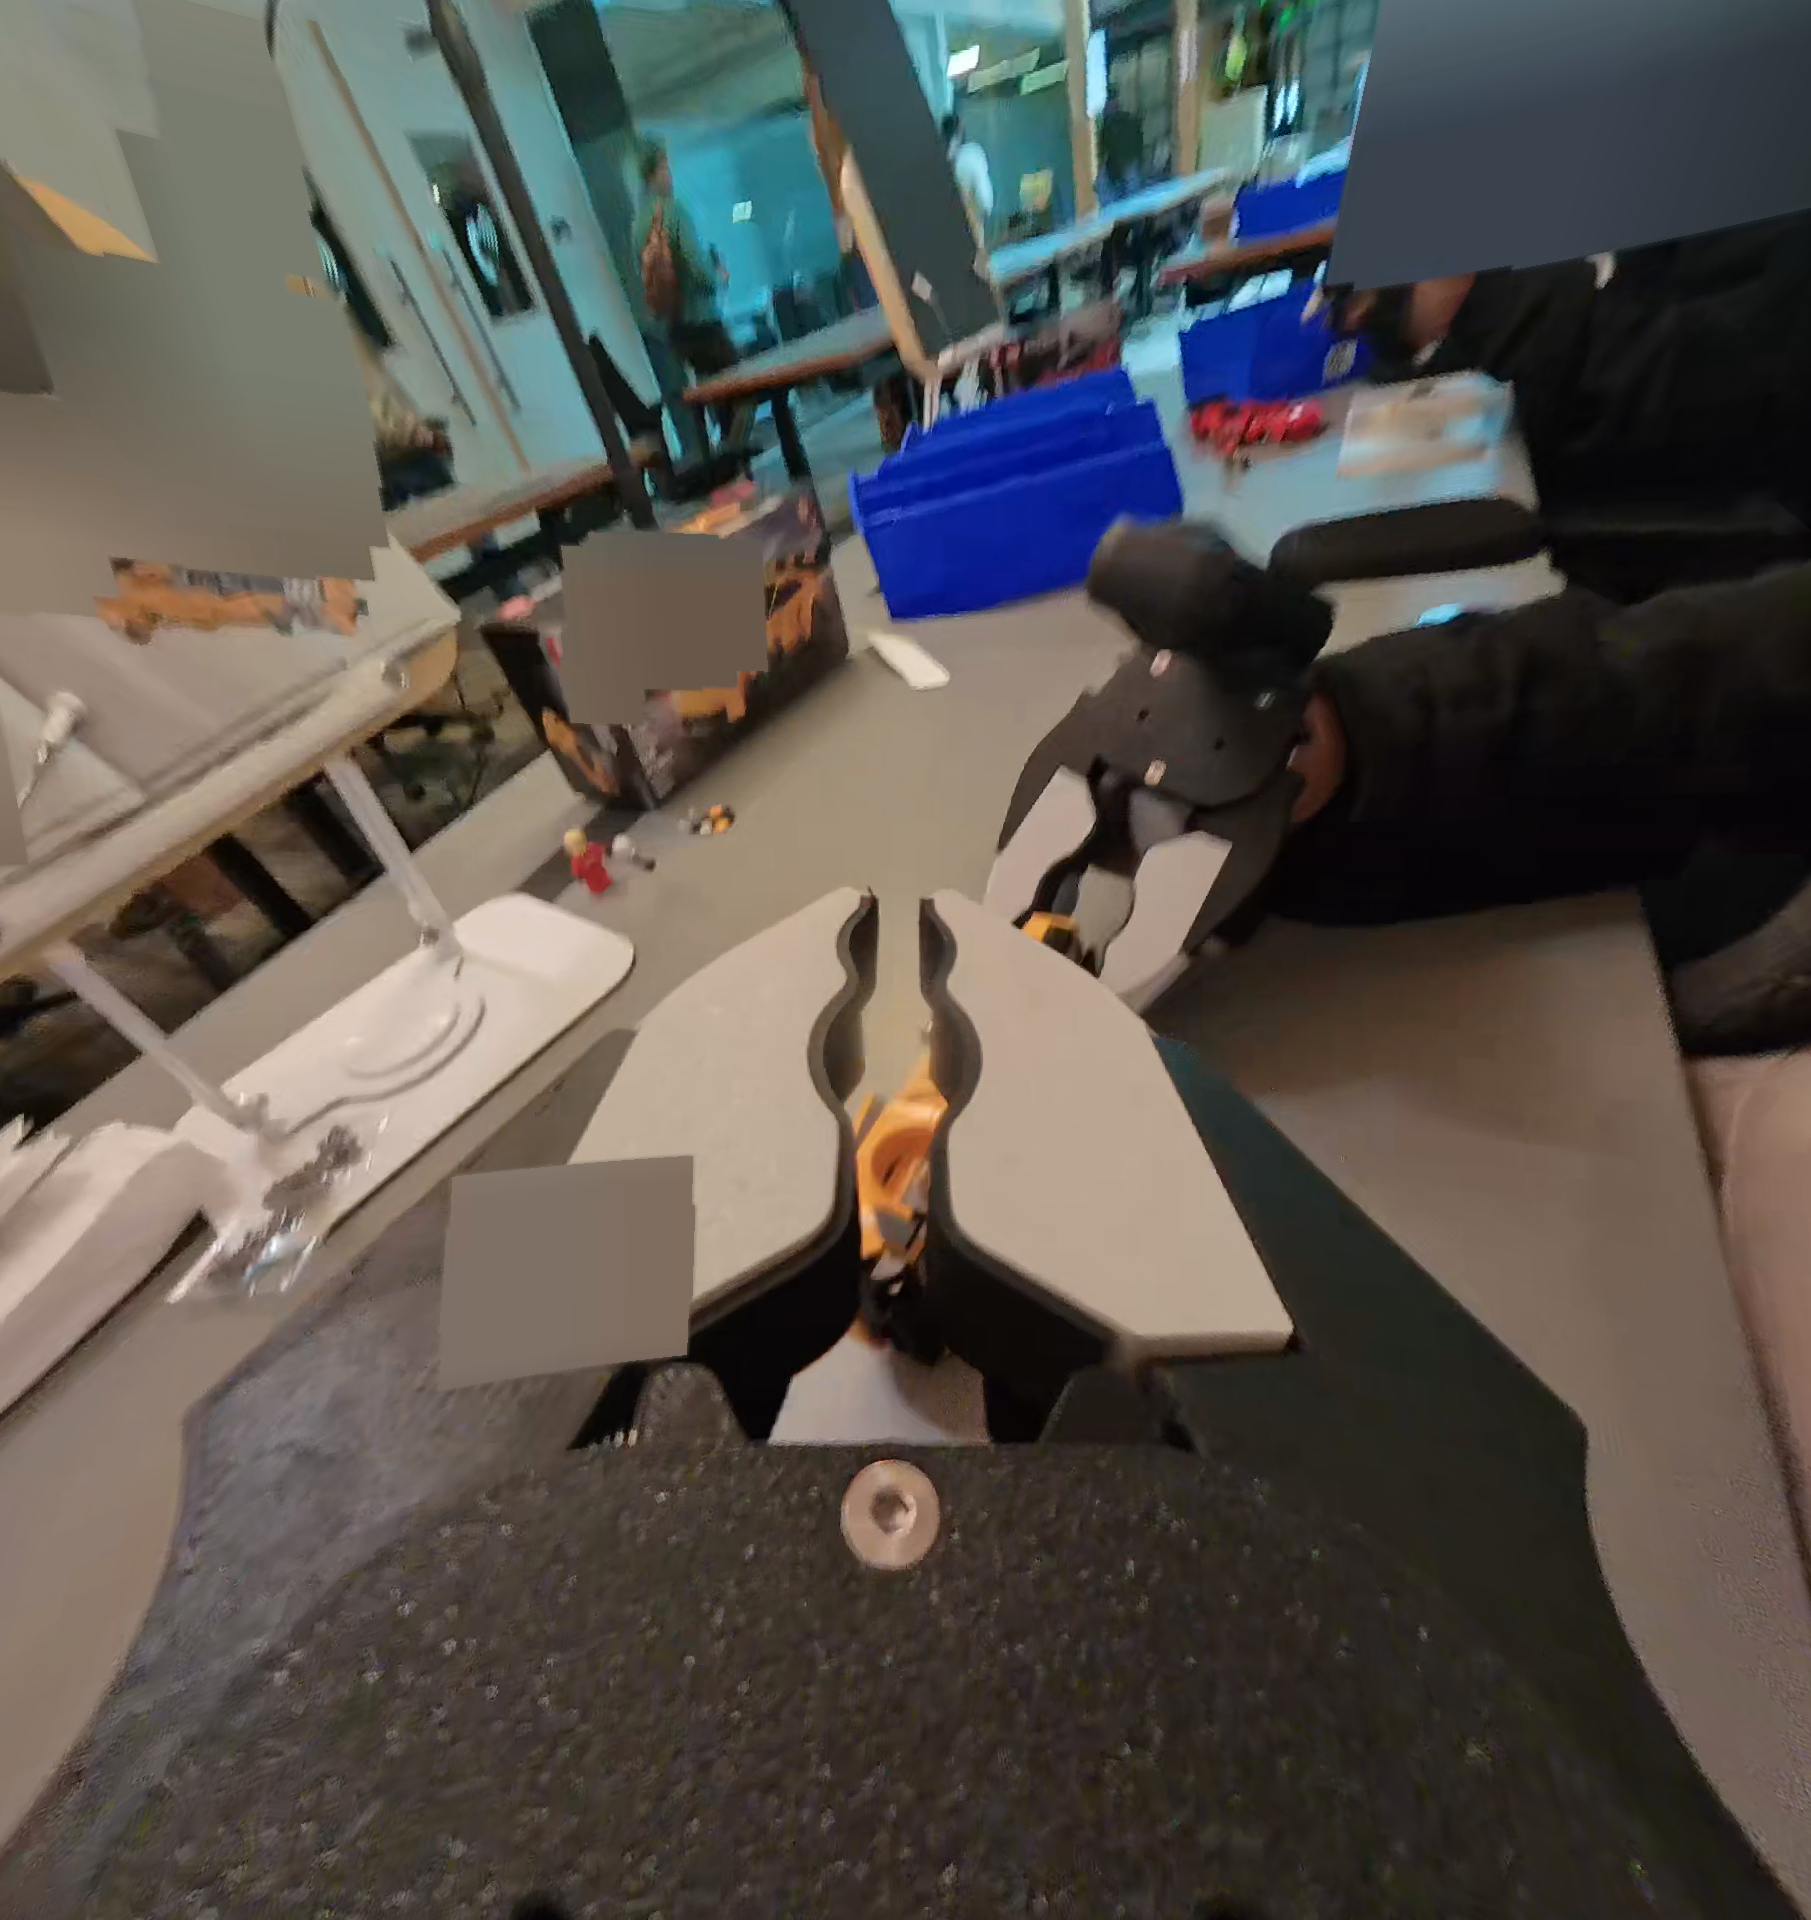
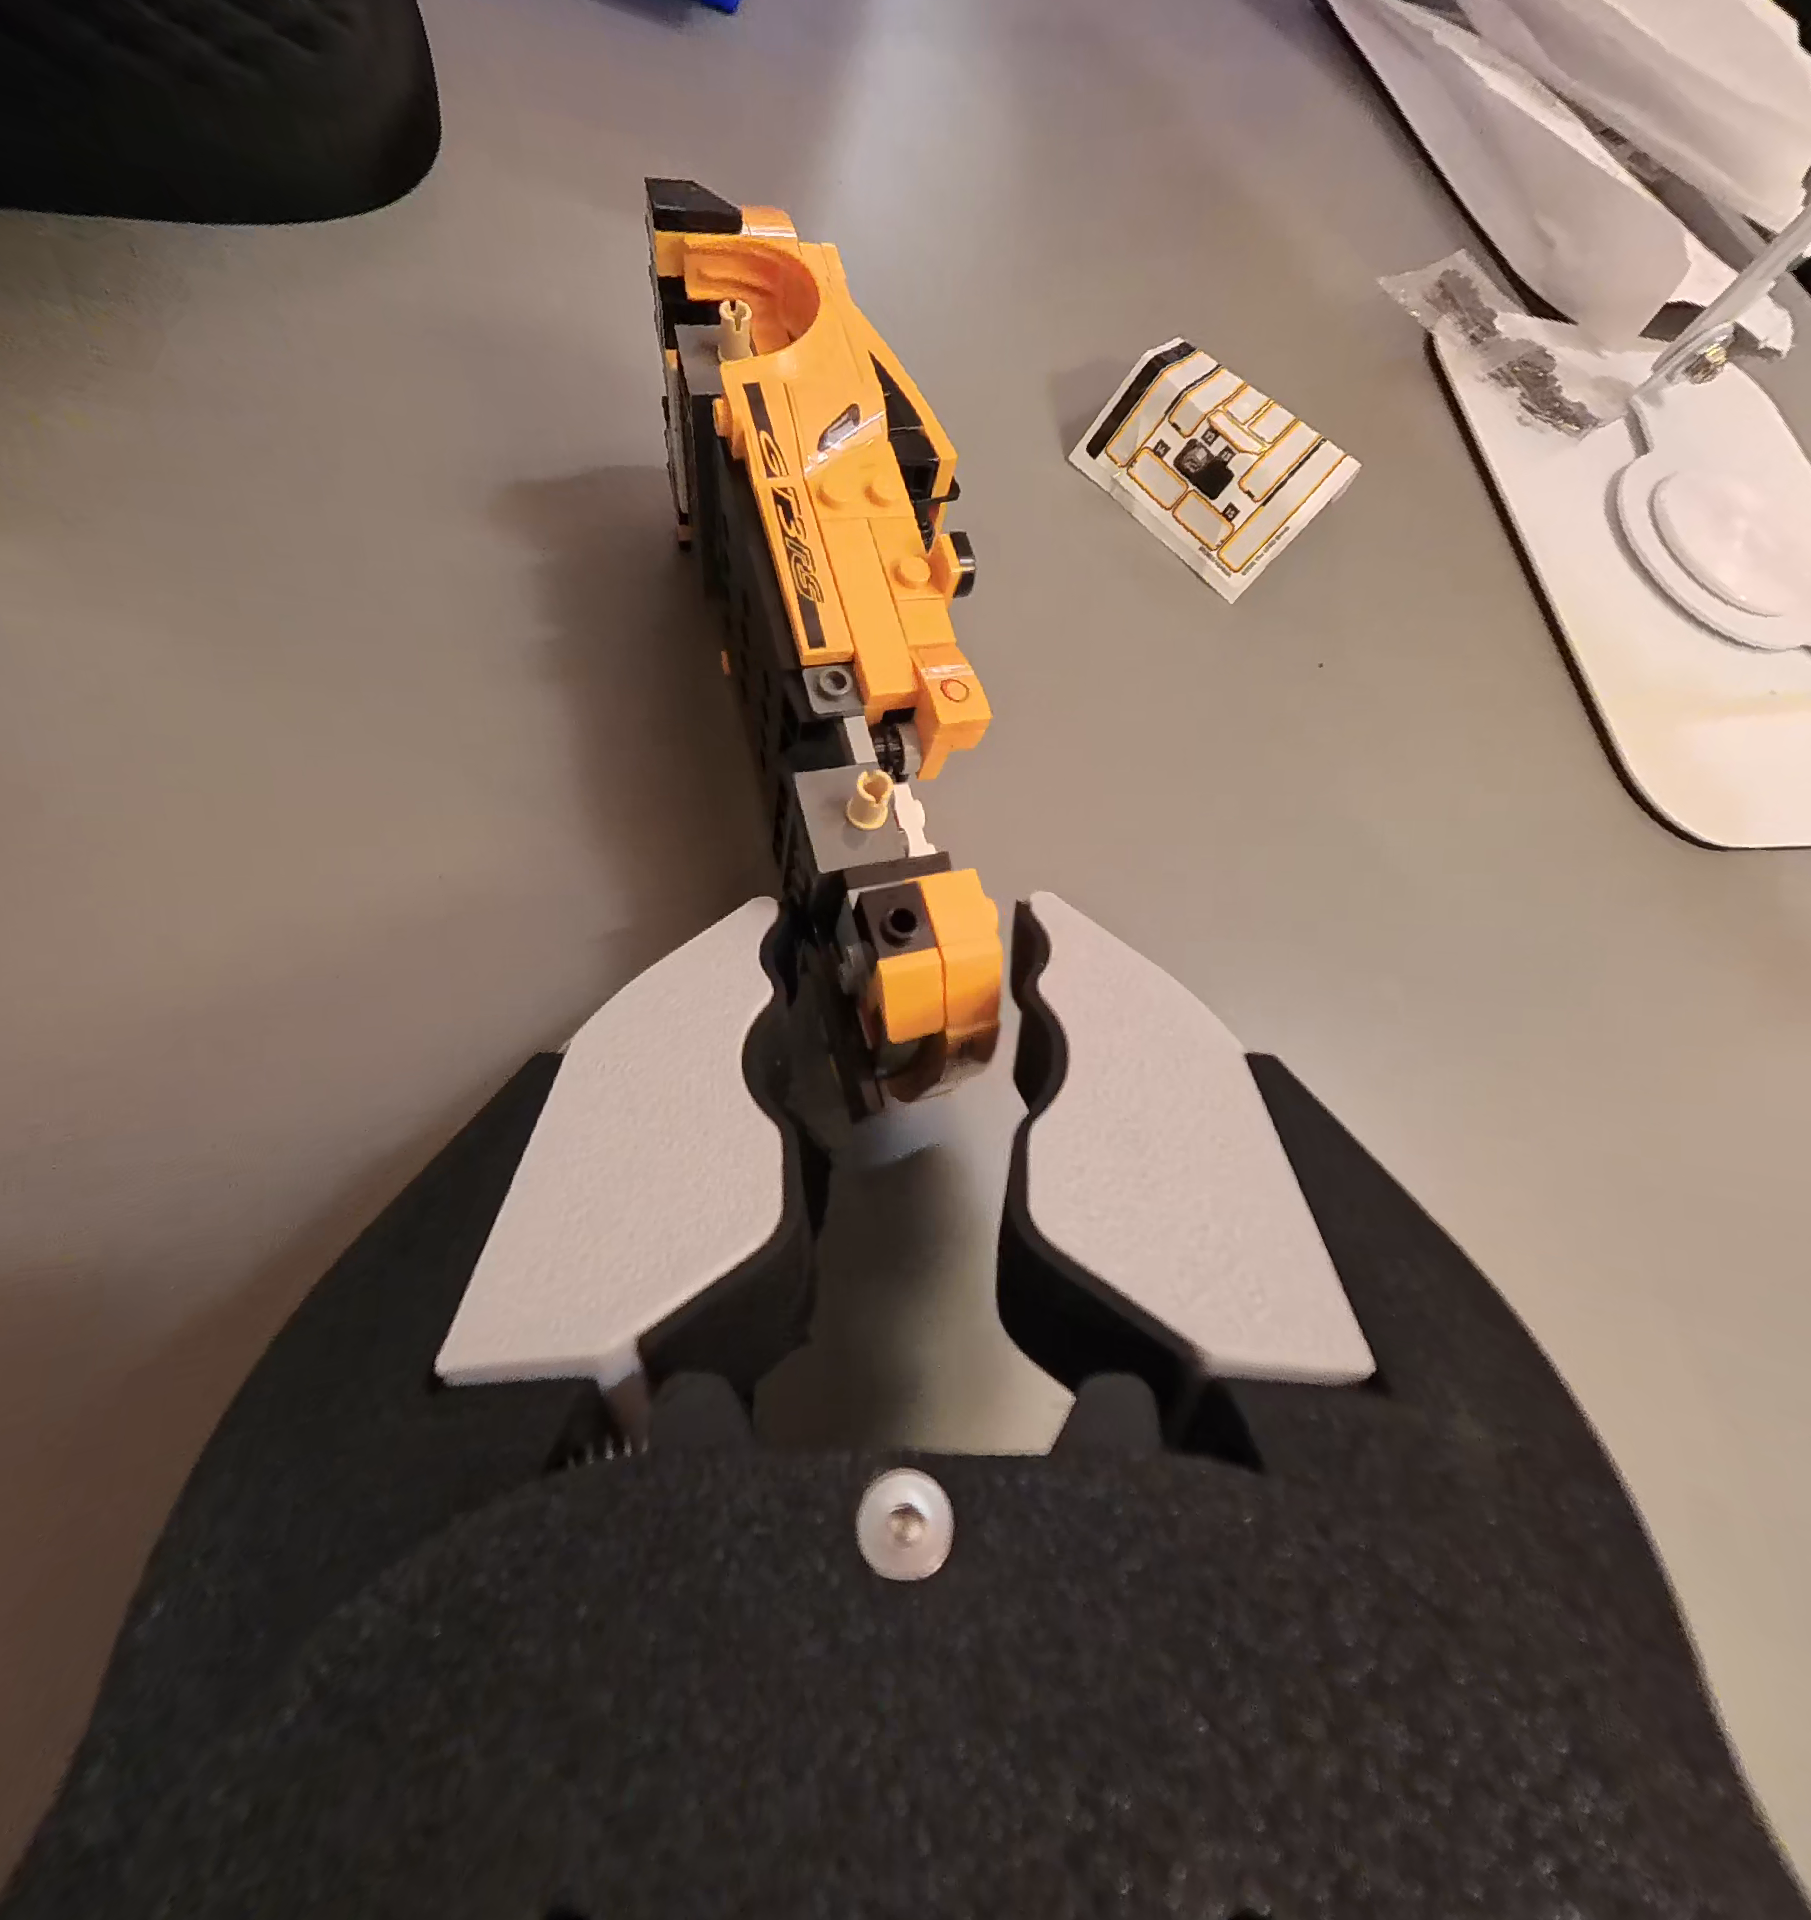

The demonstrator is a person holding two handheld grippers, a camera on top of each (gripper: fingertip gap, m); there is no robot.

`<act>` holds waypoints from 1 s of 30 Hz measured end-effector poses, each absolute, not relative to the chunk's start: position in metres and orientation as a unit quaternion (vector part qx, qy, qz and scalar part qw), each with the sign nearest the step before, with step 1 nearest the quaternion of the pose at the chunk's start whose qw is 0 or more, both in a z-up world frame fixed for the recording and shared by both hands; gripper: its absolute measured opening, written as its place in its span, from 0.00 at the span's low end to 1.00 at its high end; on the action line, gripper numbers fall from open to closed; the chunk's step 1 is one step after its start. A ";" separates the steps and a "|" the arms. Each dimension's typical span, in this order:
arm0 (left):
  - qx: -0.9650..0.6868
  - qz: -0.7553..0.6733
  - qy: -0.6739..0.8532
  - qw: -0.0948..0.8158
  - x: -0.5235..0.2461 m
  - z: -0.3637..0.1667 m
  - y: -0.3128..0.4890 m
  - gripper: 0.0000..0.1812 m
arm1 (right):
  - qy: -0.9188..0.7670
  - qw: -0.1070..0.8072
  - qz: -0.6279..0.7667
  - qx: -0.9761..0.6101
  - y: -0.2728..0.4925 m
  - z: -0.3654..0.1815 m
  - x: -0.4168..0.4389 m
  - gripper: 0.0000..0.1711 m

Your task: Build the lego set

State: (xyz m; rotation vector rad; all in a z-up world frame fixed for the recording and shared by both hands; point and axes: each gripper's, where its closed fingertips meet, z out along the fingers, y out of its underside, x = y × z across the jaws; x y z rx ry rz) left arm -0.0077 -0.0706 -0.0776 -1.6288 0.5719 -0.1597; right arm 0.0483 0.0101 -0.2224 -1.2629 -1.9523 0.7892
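An orange and black lego car (image 2: 839,499) lies on its side on the grey table (image 2: 257,727). My right gripper (image 2: 898,902) is open, with its jaws on either side of the car's nose. A thin gap shows at the right finger (image 2: 1140,1122). My left gripper (image 1: 896,909) is shut on a small orange arch-shaped lego piece (image 1: 899,1148) held deep between its fingers. In the left wrist view the right gripper (image 1: 1072,940) sits ahead and to the right, with a bit of the car (image 1: 1046,925) at its tips.
A sticker sheet (image 2: 1213,468) lies right of the car. A white stand base (image 2: 1711,623) and a bag of small parts (image 2: 1483,312) are at the right. The lego box (image 1: 693,665), a red minifigure (image 1: 591,860) and blue bins (image 1: 1015,509) stand farther off. There is about 20 cm between the tips of the two grippers. The white stand base (image 2: 1711,623) lies some 30 cm from my right tips, 40 cm from my left tips. The left camera catches it too, in the left wrist view (image 1: 471,1011).
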 end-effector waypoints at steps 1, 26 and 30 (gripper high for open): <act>-0.732 -0.069 0.249 0.631 -0.014 -0.090 -0.068 0.04 | -0.749 0.332 0.306 -0.485 0.010 -0.222 0.049 0.23; -0.796 0.019 0.378 0.472 -0.023 -0.211 -0.048 0.23 | -0.810 0.351 0.313 -0.351 -0.009 -0.214 0.044 0.18; -0.786 0.063 0.393 0.473 -0.023 -0.209 -0.050 0.22 | -0.783 0.324 0.381 -0.370 -0.018 -0.190 0.048 0.20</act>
